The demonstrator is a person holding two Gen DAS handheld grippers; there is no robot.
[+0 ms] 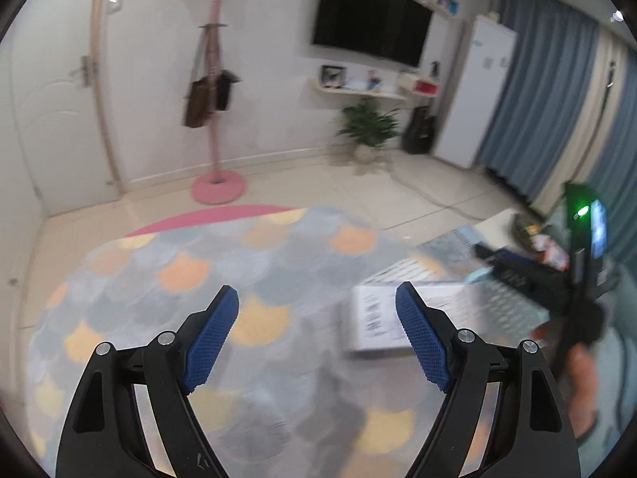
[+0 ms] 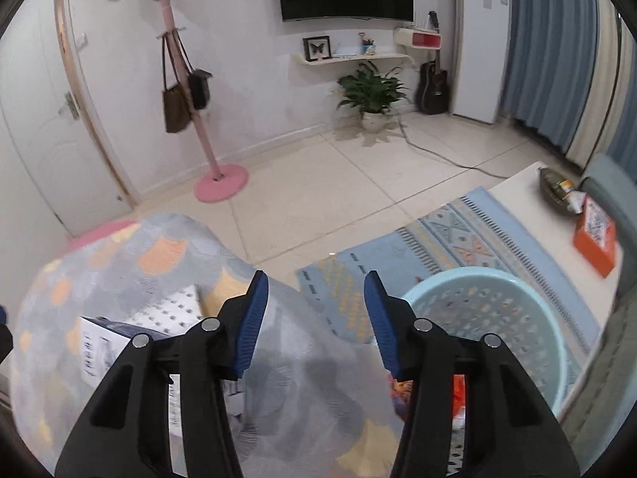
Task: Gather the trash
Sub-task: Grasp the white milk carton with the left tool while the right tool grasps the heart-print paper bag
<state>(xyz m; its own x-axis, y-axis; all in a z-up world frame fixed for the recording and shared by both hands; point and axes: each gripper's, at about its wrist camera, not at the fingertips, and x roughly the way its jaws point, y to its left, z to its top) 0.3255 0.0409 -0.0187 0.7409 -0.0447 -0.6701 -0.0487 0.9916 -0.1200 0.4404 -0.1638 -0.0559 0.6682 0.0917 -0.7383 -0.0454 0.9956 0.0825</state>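
Note:
My left gripper is open and empty above a round scale-patterned rug. A white printed box lies just beyond its right finger. My right gripper is open and empty, held over the same rug and next to a light blue perforated basket on its right. Colourful wrappers lie inside the basket, partly hidden by the right finger. The white box also shows at the lower left of the right wrist view. The right hand-held gripper body appears at the right of the left wrist view.
A low white table holds an orange box and a dark dish. A blue patterned mat lies on the tiled floor. A pink coat stand, potted plant, guitar and cable stand farther off.

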